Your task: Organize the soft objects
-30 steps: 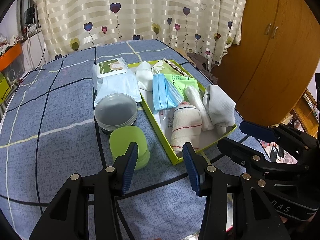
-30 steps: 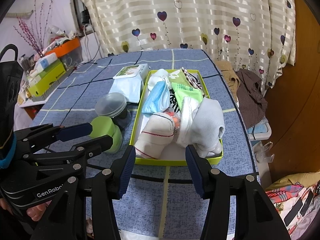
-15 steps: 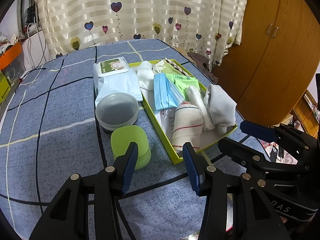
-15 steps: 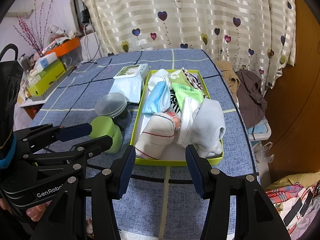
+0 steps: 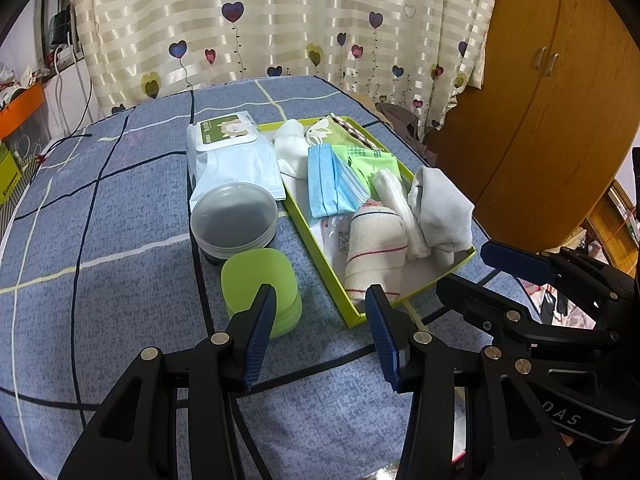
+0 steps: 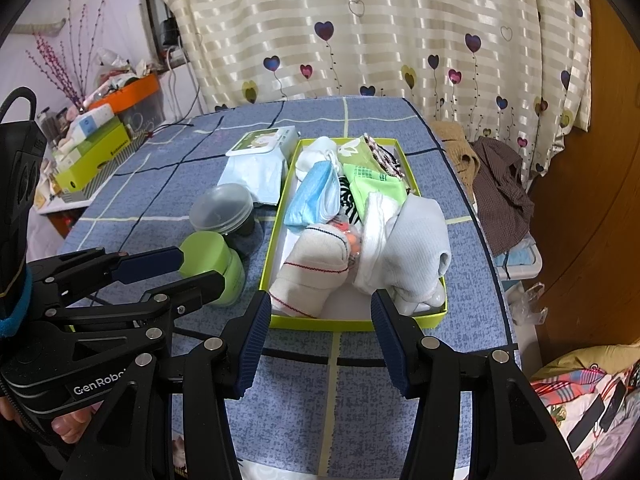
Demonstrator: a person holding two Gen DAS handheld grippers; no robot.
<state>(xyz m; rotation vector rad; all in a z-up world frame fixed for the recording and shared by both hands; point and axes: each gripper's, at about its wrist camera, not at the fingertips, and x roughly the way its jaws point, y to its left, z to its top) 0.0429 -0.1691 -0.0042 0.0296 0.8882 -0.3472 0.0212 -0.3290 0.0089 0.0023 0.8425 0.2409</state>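
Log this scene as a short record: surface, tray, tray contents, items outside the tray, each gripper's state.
surface: blue checked cloth
tray: lime-green tray, open
tray contents: blue face masks, striped white sock, white cloth, green packet
outside tray: wet-wipes pack, clear lidded tub, green jar, all to its left
left gripper: open, empty
right gripper: open, empty

"GenRobo" on the left tongs (image 6: 182, 270)

Heart-print curtain (image 5: 280, 20) behind; wooden wardrobe (image 5: 560, 120) at right; orange bin (image 6: 128, 92) and green box (image 6: 96, 156) on side shelf; crumpled brown shirt (image 6: 500, 192).
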